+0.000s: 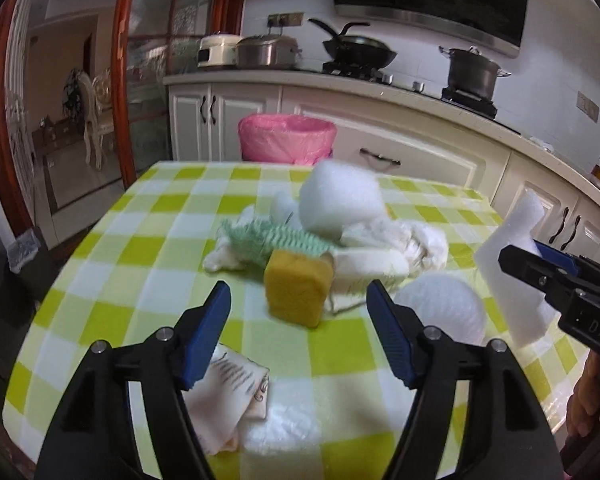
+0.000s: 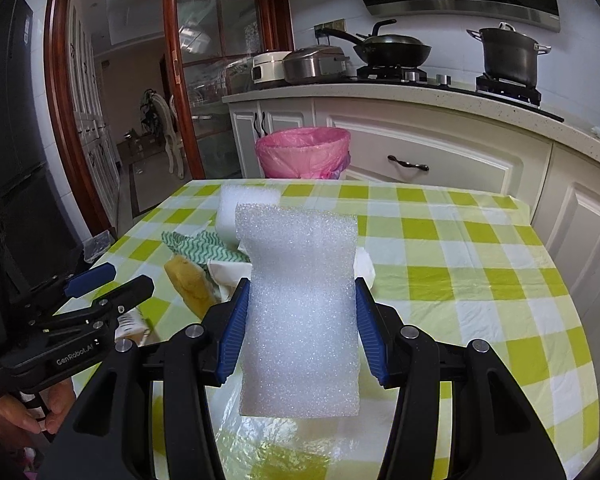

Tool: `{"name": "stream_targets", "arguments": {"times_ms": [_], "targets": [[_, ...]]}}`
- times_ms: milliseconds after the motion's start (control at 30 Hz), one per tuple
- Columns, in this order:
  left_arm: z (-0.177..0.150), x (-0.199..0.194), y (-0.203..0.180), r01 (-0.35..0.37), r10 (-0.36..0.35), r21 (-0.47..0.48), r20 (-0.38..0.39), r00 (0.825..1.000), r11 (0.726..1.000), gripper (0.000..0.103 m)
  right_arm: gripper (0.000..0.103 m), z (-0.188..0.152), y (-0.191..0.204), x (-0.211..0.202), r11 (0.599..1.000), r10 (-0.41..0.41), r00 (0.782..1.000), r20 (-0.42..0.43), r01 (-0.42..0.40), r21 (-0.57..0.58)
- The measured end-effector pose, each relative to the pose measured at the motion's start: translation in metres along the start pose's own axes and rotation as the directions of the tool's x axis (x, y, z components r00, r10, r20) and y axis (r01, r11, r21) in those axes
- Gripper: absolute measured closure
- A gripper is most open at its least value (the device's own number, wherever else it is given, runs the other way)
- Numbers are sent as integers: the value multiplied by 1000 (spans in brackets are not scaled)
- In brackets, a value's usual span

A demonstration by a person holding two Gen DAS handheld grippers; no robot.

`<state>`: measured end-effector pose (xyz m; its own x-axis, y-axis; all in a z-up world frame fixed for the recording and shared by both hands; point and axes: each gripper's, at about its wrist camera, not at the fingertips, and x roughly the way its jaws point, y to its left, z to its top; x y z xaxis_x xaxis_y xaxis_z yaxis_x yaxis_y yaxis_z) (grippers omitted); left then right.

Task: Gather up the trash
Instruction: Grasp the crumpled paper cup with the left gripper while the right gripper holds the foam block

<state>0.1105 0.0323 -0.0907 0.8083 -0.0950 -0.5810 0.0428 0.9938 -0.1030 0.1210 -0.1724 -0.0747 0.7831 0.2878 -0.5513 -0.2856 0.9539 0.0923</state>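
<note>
From the left wrist camera I see my left gripper (image 1: 298, 312) with its jaws spread and nothing between the pads, hovering over the near part of the checked table (image 1: 148, 248). A yellow sponge (image 1: 298, 294) lies just ahead between the fingertips' line, with a green striped cloth (image 1: 260, 240), crumpled white wrappings (image 1: 396, 240) and a tall white foam lump (image 1: 340, 200) heaped behind it. A round white foam ball (image 1: 444, 304) sits right of my right finger, and a printed paper scrap (image 1: 232, 388) lies under the left one. The table's left side is bare up to its edge. Past the far edge stands a bin with a pink liner (image 1: 286, 138), against the white cabinets (image 1: 420, 140); I cannot see inside it. At the right, my right gripper (image 1: 540, 276) carries a white foam sheet (image 1: 508, 248).

From the right wrist camera, my right gripper (image 2: 300, 312) pinches the foam sheet (image 2: 300, 300) by its two side edges, its long axis running away from me towards the pink-lined bin (image 2: 304, 152), flat face up. The table's right half (image 2: 460, 260) is open to its edge. The bin's mouth shows only pink liner. My left gripper (image 2: 100, 284) hangs at the left, held by a hand (image 2: 48, 412)
</note>
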Motion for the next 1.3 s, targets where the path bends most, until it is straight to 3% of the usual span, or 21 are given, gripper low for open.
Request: {"name": "stream_targets", "arguments": {"times_ms": [333,500,700,933,1000,1300], "targets": [[-40,-20,6,-62,62,-14,-29,998,998,35,54,-22,6,-11,998,61,998,-4,-61,1],[-49,-27,6,-93,93,9,-24,995,996,30,54,-32,7,-22,998,69,998,13,-69,10],[-53,-10,20,-139,137,-24,-59,989,990,30,54,-33,9,-22,998,60,998,5,-60,14],[-61,25,37,-121,106,-86,-161,981,989,31,54,-29,12,-4,998,62,997,-33,-62,11],[-62,27,35,-113,100,-78,-156,983,991,39,54,-29,13,1,998,63,997,-46,-62,5],[-49,17,26,-101,96,-54,-87,992,993,39,54,-20,12,9,998,64,997,-40,-63,8]]}}
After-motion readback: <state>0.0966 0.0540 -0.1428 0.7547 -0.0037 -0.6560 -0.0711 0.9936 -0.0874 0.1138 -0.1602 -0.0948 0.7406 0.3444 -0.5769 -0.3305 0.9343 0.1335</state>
